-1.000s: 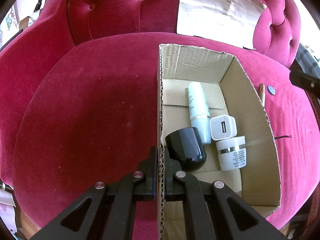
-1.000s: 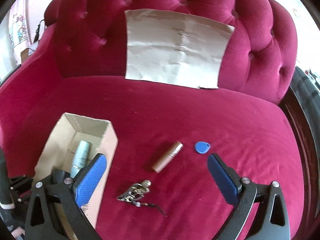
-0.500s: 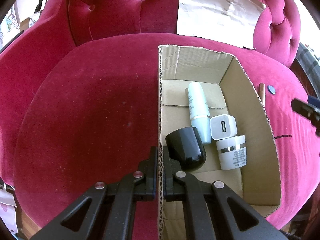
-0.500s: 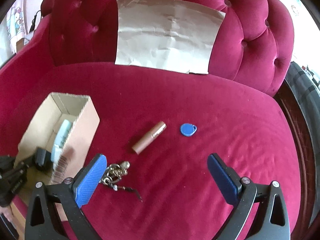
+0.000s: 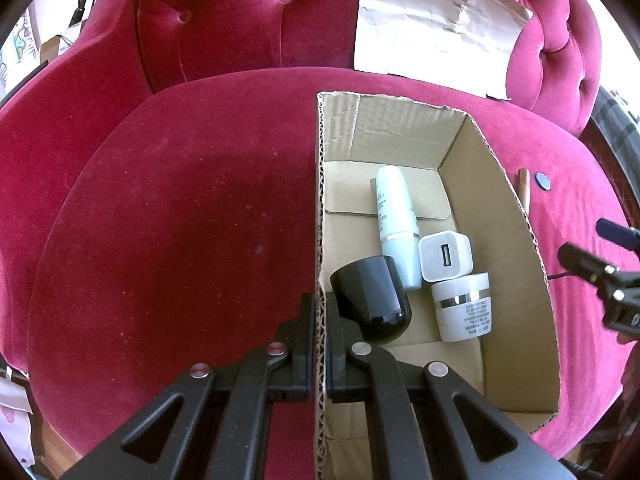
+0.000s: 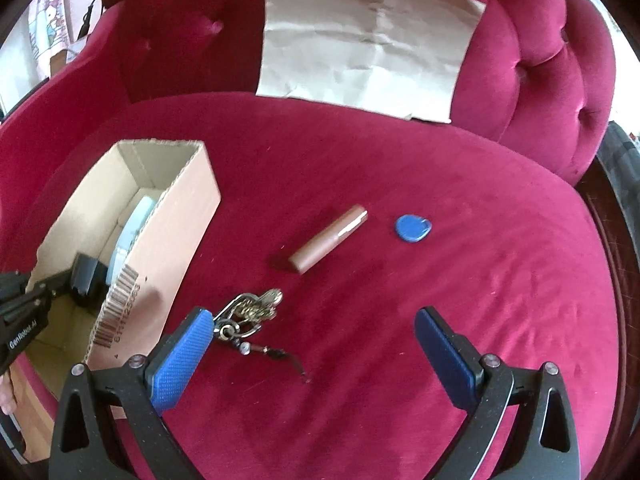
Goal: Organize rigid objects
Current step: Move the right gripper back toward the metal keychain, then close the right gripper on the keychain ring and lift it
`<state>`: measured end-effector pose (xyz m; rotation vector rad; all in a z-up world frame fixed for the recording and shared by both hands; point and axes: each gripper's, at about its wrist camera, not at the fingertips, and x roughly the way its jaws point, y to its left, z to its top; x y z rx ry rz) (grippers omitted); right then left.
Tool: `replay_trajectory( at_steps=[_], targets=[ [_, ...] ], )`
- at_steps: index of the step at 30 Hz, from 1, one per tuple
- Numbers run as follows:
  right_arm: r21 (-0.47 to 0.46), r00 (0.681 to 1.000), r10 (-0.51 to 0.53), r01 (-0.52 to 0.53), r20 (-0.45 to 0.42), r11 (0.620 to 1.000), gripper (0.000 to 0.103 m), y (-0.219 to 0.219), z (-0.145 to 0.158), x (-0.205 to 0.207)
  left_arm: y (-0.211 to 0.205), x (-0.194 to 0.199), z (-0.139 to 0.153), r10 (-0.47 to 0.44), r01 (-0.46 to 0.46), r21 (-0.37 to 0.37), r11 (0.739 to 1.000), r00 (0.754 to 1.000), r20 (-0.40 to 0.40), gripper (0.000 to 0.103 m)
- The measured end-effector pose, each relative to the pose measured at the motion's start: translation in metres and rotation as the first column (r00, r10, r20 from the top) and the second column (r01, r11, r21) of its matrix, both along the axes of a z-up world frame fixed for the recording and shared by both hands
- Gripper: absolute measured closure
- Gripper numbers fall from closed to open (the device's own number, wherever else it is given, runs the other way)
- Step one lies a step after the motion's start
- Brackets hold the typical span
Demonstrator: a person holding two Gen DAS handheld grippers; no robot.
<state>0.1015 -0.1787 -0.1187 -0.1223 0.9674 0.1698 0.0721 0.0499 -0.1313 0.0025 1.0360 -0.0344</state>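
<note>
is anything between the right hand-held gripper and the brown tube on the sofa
Nothing blocks it. The open right hand-held gripper hovers over bare red velvet seat, with the brown cylindrical tube straight ahead. The metal key bunch lies off-line beside its left finger.

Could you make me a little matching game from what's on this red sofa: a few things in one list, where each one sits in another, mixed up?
Things:
1. white charger
2. bunch of keys
3. blue tag
4. left gripper

Places:
A. shut on the wall of the cardboard box
B. on the sofa cushion, right of the brown tube
C. inside the box, between a pale bottle and a white jar
D. on the cushion, beside the right gripper's left pad

Pairs: 1-C, 2-D, 3-B, 4-A
</note>
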Motion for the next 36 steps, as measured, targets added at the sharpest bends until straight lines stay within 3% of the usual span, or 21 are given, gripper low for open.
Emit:
replay_trajectory(
  at_steps=[19, 36],
  targets=[
    [0.034, 0.997, 0.061, -0.059, -0.04, 0.998, 0.0, 0.024, -0.041, 0.0, 0.001, 0.001, 0.001, 0.002, -0.002, -0.004, 1.0, 1.0, -0.001, 0.099],
    [0.047, 0.998, 0.042, -0.04, -0.056, 0.998, 0.002, 0.027, -0.051, 0.013, 0.002, 0.004, 0.003, 0.004, -0.004, -0.01, 1.0, 1.0, -0.002, 0.1]
  ],
)
